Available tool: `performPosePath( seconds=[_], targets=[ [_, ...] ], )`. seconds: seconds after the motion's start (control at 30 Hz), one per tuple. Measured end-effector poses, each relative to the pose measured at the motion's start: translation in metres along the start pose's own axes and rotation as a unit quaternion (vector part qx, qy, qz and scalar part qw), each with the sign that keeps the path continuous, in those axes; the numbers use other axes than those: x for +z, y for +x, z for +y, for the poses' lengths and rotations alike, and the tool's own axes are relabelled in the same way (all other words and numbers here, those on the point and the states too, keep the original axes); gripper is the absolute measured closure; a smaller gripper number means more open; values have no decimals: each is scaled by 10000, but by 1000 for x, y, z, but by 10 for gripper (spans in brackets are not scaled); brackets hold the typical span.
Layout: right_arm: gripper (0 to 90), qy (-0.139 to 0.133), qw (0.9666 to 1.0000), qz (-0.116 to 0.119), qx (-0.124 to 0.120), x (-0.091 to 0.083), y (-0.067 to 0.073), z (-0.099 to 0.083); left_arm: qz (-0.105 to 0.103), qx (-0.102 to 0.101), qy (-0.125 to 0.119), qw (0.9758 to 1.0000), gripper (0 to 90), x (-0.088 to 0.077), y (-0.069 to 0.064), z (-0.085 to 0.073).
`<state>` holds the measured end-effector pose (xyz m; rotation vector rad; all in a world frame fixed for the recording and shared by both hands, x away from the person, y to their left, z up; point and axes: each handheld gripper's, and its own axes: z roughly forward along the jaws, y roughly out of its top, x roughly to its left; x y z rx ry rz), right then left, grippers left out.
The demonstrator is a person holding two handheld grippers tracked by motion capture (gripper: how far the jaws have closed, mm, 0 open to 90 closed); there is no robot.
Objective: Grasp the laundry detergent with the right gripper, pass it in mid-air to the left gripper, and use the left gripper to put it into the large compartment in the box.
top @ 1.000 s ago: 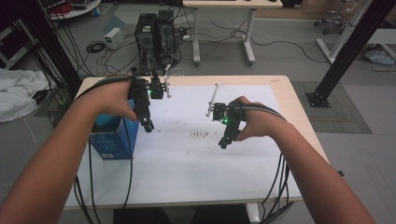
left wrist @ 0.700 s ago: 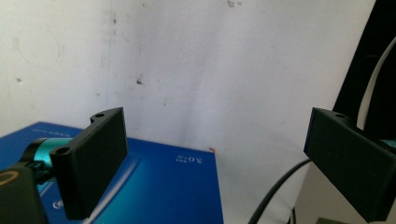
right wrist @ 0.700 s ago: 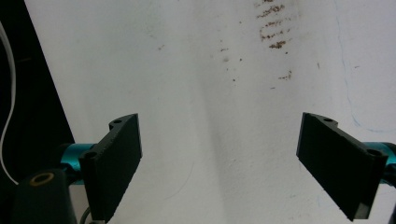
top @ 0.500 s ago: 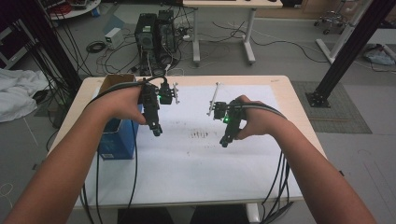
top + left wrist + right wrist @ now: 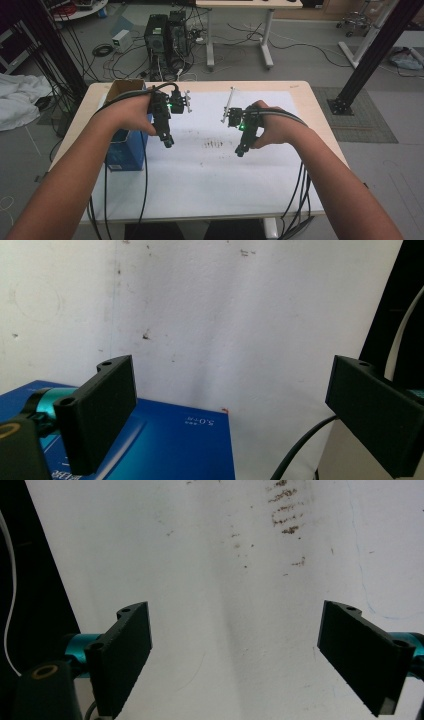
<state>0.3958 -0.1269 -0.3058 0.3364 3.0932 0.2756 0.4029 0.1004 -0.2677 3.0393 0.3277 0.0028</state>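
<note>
A: Your left gripper [image 5: 167, 141] hung with flat black jaws spread, empty, just beside the glossy blue box [image 5: 123, 150].

B: Your right gripper [image 5: 240, 151], likewise agape, hovered over the stained white sheet [image 5: 200, 175].

Showing on the table: one blue box [image 5: 125, 152], one white sheet [image 5: 200, 175], one patch of brown specks [image 5: 214, 144], and two grippers, left [image 5: 167, 142] and right [image 5: 240, 150].

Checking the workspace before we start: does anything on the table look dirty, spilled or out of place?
Yes: a patch of small brown specks soils the white sheet between the left tool and right tool. The blue box stands upright at the sheet's left edge.
</note>
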Motion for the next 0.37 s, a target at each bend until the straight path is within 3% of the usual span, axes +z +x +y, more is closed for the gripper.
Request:
performPosePath(
  seconds=[0.37],
  targets=[
    [133, -31, 10000, 20, 0, 0, -4, -2, -56, -25, 76, 10000, 63, 3, 4, 3]
  ],
)
